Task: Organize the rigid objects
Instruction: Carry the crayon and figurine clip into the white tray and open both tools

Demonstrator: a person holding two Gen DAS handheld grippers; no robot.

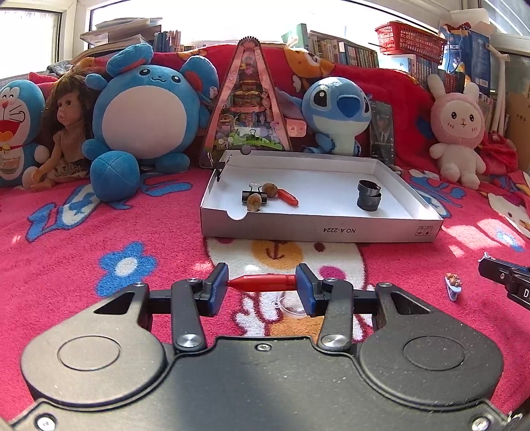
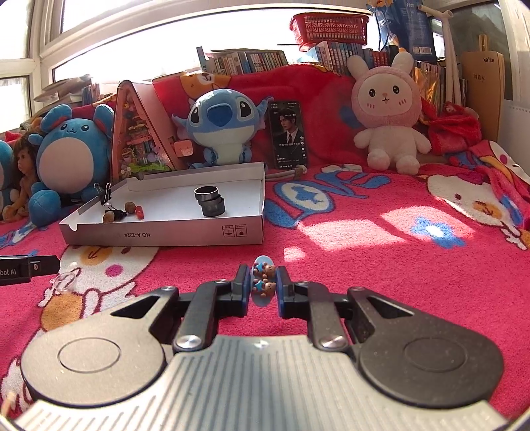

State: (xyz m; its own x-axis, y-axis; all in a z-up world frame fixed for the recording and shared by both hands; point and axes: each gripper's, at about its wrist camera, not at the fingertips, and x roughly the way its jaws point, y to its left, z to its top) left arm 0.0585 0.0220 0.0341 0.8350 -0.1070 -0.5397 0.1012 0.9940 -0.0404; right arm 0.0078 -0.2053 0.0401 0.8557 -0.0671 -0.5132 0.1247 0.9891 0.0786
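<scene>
My left gripper [image 1: 262,287] is shut on a red bullet-shaped piece [image 1: 261,282], held lengthwise between the blue pads above the pink blanket. My right gripper [image 2: 262,281] is shut on a small blue hair clip with bear figures [image 2: 263,280]; the clip also shows in the left wrist view [image 1: 453,283]. A shallow white cardboard box [image 1: 318,225] lies ahead on the blanket. It holds a black binder clip [image 1: 254,195], two brown nuts [image 1: 254,202], another red piece [image 1: 287,197] and stacked black rings [image 1: 368,195].
A clear plastic piece [image 2: 64,281] lies on the blanket left of the right gripper. Plush toys, a doll [image 1: 68,132], a triangular display [image 1: 246,102] and a phone [image 2: 287,134] line the back. Books and a red basket [image 2: 329,28] stand behind.
</scene>
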